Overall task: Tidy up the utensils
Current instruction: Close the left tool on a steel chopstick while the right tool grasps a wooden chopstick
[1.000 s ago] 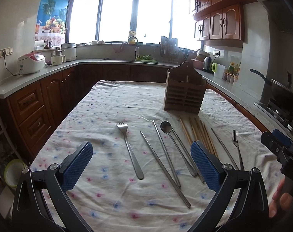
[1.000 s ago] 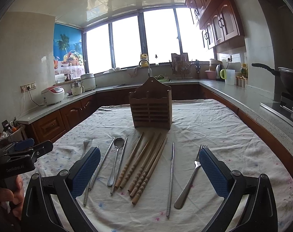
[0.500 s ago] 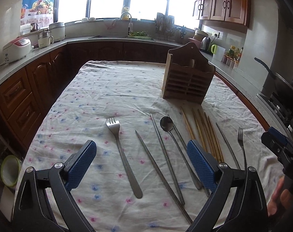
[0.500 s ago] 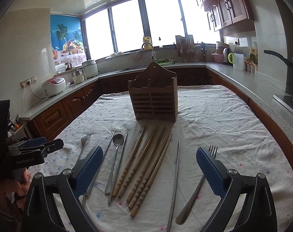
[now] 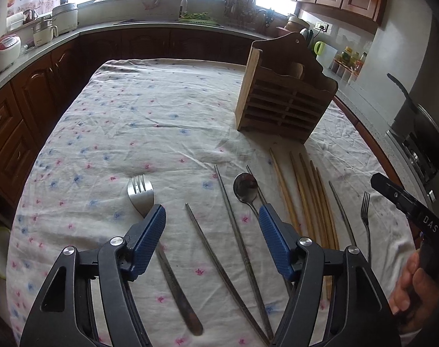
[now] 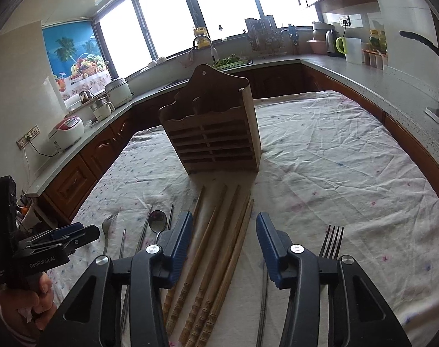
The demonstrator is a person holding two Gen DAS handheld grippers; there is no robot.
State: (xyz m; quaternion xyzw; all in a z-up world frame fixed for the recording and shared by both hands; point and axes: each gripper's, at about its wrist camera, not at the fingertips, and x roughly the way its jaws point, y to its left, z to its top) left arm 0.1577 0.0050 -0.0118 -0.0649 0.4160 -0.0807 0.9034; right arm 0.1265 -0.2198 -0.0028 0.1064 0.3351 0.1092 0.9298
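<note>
Since a second ago both grippers have dropped toward the cloth, jaws closing on nothing: left gripper (image 5: 212, 222) over metal chopsticks (image 5: 236, 231), right gripper (image 6: 222, 232) over bamboo chopsticks (image 6: 219, 245). Thin, stiff, slippery; pinch mid-shaft. Beyond stands the wooden holder (image 6: 216, 133).

Blown-out daylight from the windows (image 6: 173, 26), soft shadows, sharp focus, strong fisheye bending, dark corners.

both wrist cameras looked down along their fingers, close over the table (image 5: 150, 110), sharing the holder (image 5: 283, 107) (image 6: 213, 133).
</note>
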